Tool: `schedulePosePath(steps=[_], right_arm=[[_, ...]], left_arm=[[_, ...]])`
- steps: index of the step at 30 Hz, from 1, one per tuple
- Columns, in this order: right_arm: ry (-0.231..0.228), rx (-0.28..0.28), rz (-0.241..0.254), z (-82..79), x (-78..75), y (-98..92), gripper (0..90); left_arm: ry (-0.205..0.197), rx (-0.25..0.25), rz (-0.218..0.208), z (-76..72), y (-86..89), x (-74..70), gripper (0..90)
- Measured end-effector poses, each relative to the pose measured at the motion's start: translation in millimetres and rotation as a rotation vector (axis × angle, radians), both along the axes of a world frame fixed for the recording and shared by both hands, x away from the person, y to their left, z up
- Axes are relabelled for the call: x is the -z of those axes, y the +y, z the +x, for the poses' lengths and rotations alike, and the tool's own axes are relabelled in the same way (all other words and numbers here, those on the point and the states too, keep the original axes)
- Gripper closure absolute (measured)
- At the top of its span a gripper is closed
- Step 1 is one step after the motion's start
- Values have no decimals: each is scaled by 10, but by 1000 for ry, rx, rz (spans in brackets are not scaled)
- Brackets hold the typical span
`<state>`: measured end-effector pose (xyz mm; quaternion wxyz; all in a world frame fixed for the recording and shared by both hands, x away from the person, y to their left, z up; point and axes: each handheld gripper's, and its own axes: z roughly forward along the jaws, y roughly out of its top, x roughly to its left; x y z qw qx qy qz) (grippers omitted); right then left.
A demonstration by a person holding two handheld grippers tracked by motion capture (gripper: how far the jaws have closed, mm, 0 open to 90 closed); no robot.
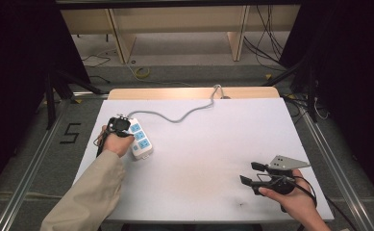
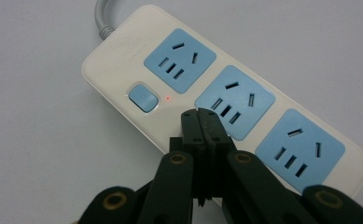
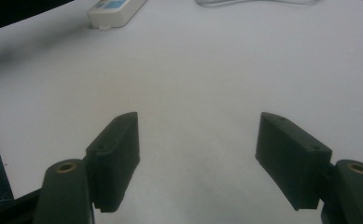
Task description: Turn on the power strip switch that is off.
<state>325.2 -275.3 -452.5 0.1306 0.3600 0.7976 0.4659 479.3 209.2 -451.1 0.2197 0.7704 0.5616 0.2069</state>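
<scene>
- While the white counter [image 1: 199, 159] carries little else, the step in hand looks like working the switch on the power strip [image 1: 140, 138], which lies at the counter's left side with its grey cord [image 1: 184, 115] trailing off toward the far edge.
- Since the strip is light and sits loose, any press should go straight down, so the body does not skid or tip sideways.
- From the left gripper view, the left gripper [image 2: 200, 122] has its jaws pressed together into one blunt tip, poised over the strip's cream edge between the blue switch [image 2: 143, 97] and the middle socket [image 2: 235, 101]; whether it touches the casing I cannot tell.
- To land well, that tip should shift toward the switch and come down on its centre, not on its rim.
- At the near right, the right gripper [image 1: 253, 173] rests with its jaws wide apart and nothing between them, well apart from the strip; it could steady the strip's near end if it slides.
- A tiny red light [image 2: 168, 98] beside the switch glows, and I judge it the best check on whether the press took.
</scene>
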Motion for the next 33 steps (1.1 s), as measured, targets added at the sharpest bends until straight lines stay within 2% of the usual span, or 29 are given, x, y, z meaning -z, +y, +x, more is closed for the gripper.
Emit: schedulePosePath(steps=[7, 13, 19, 33], right_arm=[[-2, 0, 0, -2, -1, -2, 307], [-2, 0, -1, -1, -3, -3, 307], [-3, -2, -1, -1, -5, -4, 307], [-2, -3, 1, -1, -5, -5, 307]], left_arm=[[0, 2, 3, -2, 0, -1, 900], [-7, 11, -8, -3, 13, 4, 900], [-17, 18, -39, -3, 28, 3, 900], [-31, 9, -55, -9, 46, 7, 898]])
